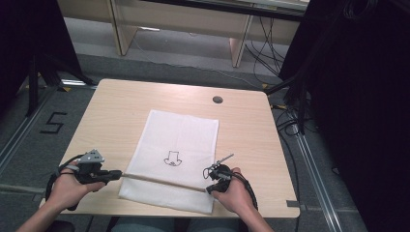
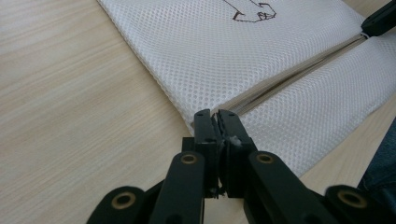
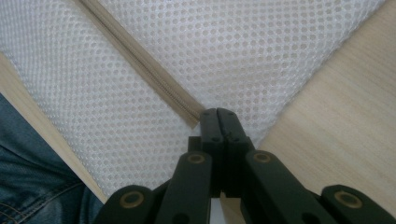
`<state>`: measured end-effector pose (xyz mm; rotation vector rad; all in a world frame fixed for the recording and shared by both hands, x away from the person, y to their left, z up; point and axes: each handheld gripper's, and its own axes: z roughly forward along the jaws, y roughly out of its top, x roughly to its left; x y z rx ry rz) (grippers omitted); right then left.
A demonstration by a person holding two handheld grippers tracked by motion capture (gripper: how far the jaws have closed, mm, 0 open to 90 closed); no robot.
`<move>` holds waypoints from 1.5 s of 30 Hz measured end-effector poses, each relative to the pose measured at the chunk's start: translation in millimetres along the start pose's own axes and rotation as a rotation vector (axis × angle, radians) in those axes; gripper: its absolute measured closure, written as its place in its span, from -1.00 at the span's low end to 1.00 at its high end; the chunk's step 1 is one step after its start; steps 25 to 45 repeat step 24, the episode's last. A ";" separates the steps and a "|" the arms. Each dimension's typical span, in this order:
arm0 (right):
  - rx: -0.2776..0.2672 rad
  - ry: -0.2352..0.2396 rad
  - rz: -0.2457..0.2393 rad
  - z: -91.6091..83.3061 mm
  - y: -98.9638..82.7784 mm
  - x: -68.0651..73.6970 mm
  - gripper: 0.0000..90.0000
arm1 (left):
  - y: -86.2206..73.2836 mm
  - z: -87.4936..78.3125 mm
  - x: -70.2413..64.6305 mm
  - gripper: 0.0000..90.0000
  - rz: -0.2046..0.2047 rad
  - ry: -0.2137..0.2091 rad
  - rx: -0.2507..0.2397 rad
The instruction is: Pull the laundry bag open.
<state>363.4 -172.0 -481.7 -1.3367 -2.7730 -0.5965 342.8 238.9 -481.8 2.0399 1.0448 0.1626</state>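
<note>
Lying flat on the wooden table (image 1: 116,111), the white mesh bag (image 1: 181,140) sits at the middle of the near half, a small black line drawing (image 1: 172,159) on its upper face and a beige zipper (image 1: 159,181) running across it close to the near edge. The left gripper (image 1: 115,175) has its jaws pressed together on the zipper's left end (a small pale piece shows pinched between them in the left gripper view), while the right gripper (image 1: 211,189) is clamped on the bag's mesh at the zipper's right end.
</note>
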 end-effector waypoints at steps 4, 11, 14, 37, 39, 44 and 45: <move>-0.009 0.003 0.000 -1.5 -0.6 0.7 0.87 | 0.0 0.1 0.6 0.90 0.024 -0.002 0.010; -0.059 0.027 0.021 -8.2 -1.9 -0.3 0.52 | 0.9 0.6 1.9 0.38 0.002 -0.016 -0.082; -0.084 0.004 0.058 -12.6 -2.9 -2.1 0.45 | 2.1 0.7 2.6 0.20 0.005 -0.022 -0.114; -0.160 -0.002 0.071 -18.7 -6.7 -16.6 0.35 | 5.1 -2.2 9.6 -0.12 -0.074 0.000 -0.206; -0.160 -0.002 0.071 -18.7 -6.7 -16.6 0.35 | 5.1 -2.2 9.6 -0.12 -0.074 0.000 -0.206; -0.160 -0.002 0.071 -18.7 -6.7 -16.6 0.35 | 5.1 -2.2 9.6 -0.12 -0.074 0.000 -0.206; -0.160 -0.002 0.071 -18.7 -6.7 -16.6 0.35 | 5.1 -2.2 9.6 -0.12 -0.074 0.000 -0.206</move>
